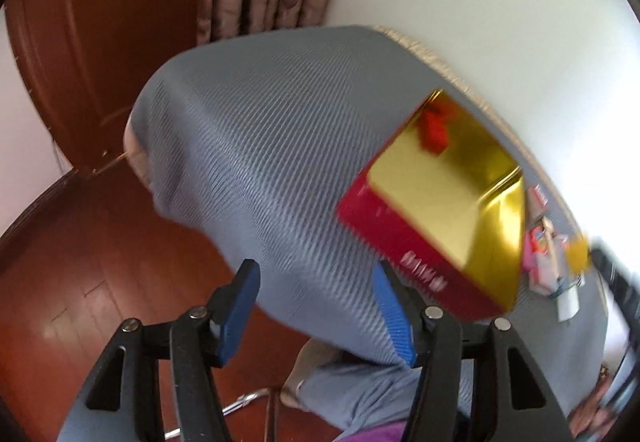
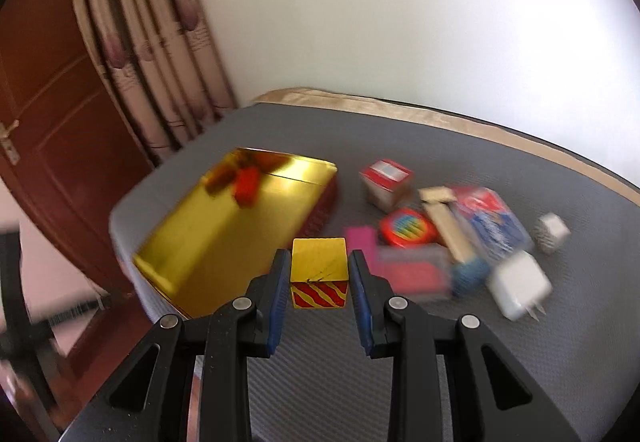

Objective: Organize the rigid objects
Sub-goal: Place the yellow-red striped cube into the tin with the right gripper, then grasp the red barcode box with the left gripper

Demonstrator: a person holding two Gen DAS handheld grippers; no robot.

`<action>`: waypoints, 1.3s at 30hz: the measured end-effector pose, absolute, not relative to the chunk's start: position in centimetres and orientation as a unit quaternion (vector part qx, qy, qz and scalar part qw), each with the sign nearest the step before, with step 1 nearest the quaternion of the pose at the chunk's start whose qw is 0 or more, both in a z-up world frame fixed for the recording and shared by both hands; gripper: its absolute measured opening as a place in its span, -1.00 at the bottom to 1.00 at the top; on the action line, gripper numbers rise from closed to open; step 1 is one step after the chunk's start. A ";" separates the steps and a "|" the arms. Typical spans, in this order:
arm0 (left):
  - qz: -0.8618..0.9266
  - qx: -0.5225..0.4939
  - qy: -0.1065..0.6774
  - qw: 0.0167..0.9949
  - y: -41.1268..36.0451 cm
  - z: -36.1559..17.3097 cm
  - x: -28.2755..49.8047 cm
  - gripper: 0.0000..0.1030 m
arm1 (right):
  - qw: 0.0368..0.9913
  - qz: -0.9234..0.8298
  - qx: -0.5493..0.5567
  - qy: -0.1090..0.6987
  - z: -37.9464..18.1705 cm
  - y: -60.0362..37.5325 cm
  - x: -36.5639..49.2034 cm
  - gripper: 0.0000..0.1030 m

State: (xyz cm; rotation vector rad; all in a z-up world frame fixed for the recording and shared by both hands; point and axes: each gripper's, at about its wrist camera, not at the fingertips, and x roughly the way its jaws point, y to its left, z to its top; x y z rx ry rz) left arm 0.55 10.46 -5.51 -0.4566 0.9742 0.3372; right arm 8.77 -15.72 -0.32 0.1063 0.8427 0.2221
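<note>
Carrying small gold cube with red-striped face (image 2: 319,274), clamped in right gripper (image 2: 319,278) | open gold-lined red tin (image 2: 224,238) at ten o'clock, long axis ten-to-four | left gripper (image 1: 316,306) half-open, empty

a brown wooden door (image 2: 48,90) stands beside patterned curtains (image 2: 160,54) and a white wall (image 2: 400,2).

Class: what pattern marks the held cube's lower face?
Red and gold wavy stripes on the cube; right wrist view.
</note>
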 end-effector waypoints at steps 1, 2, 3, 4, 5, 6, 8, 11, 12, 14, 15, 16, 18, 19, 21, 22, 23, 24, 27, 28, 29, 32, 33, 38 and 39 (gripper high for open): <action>0.159 -0.210 0.464 0.845 10.3 -5.8 0.0 0.17 | 0.902 0.116 0.054 0.412 -0.3 -14.8 9.9 -0.46; 0.158 -0.201 0.468 0.846 10.1 -6.0 -0.2 0.17 | 0.901 0.120 0.054 0.414 -0.4 -14.1 10.7 -0.46; 0.157 -0.197 0.470 0.846 10.1 -6.1 -0.3 0.17 | 0.899 0.124 0.053 0.416 -0.5 -13.3 11.5 -0.46; 0.153 -0.192 0.476 0.845 10.0 -6.2 -0.1 0.17 | 0.897 0.128 0.052 0.420 -0.7 -12.4 12.6 -0.46; 0.149 -0.192 0.478 0.844 10.0 -6.3 -0.1 0.17 | 0.894 0.133 0.054 0.425 -1.0 -11.6 13.6 -0.46; 0.146 -0.193 0.477 0.845 9.8 -6.4 0.0 0.17 | 0.892 0.135 0.054 0.428 -1.2 -11.1 14.2 -0.46; 0.144 -0.190 0.472 0.849 9.5 -6.3 0.2 0.17 | 0.890 0.136 0.045 0.434 -1.8 -9.9 15.9 -0.46; 0.140 -0.177 0.466 0.855 9.0 -6.1 0.5 0.17 | 0.883 0.139 0.028 0.448 -3.1 -8.3 18.4 -0.46; 0.140 -0.176 0.466 0.856 9.0 -6.1 0.6 0.17 | 0.880 0.139 0.021 0.454 -3.6 -7.8 19.2 -0.46; 0.137 -0.180 0.465 0.856 9.0 -6.1 0.6 0.17 | 0.874 0.141 0.012 0.465 -4.7 -7.2 20.7 -0.46; 0.134 -0.182 0.467 0.855 9.2 -6.1 0.5 0.17 | 0.871 0.140 0.007 0.471 -5.4 -6.8 21.5 -0.46; 0.135 -0.181 0.469 0.854 9.3 -6.2 0.6 0.17 | 0.870 0.138 0.003 0.474 -5.7 -6.7 21.9 -0.46; 0.132 -0.183 0.472 0.852 9.4 -6.4 0.8 0.17 | 0.866 0.135 -0.003 0.482 -6.6 -6.4 22.6 -0.46; 0.130 -0.185 0.474 0.851 9.4 -6.5 0.9 0.17 | 0.865 0.134 -0.002 0.484 -6.9 -6.3 22.9 -0.46; 0.128 -0.186 0.479 0.848 9.5 -6.7 1.1 0.17 | 0.864 0.131 -0.003 0.486 -7.3 -6.1 23.3 -0.46; 0.126 -0.186 0.481 0.847 9.4 -6.8 1.2 0.17 | 0.863 0.133 -0.006 0.488 -7.5 -5.9 23.5 -0.46; 0.127 -0.186 0.483 0.846 9.5 -6.9 1.2 0.17 | 0.862 0.133 -0.010 0.489 -7.8 -5.6 23.6 -0.46; 0.127 -0.185 0.484 0.846 9.5 -6.9 1.3 0.17 | 0.862 0.131 -0.013 0.490 -7.9 -5.5 23.7 -0.46; 0.127 -0.189 0.483 0.845 9.6 -7.0 1.4 0.17 | 0.859 0.130 -0.015 0.496 -8.7 -5.3 24.1 -0.46; 0.128 -0.189 0.483 0.845 9.6 -7.0 1.3 0.17 | 0.858 0.129 -0.015 0.496 -8.8 -5.3 24.1 -0.46; 0.128 -0.188 0.483 0.845 9.6 -7.0 1.3 0.17 | 0.858 0.129 -0.015 0.497 -8.9 -5.3 24.2 -0.46; 0.126 -0.186 0.484 0.846 9.5 -7.0 1.5 0.17 | 0.859 0.130 -0.012 0.494 -8.8 -5.4 24.4 -0.44; 0.124 -0.185 0.485 0.846 9.4 -7.0 1.5 0.17 | 0.862 0.132 -0.009 0.490 -8.6 -5.6 24.3 -0.42; 0.120 -0.173 0.488 0.847 9.0 -6.9 1.5 0.17 | 0.886 0.149 0.057 0.436 -5.3 -8.8 21.5 0.02; 0.119 -0.172 0.488 0.848 8.8 -6.9 1.5 0.17 | 0.892 0.151 0.065 0.421 -4.6 -9.8 20.3 0.02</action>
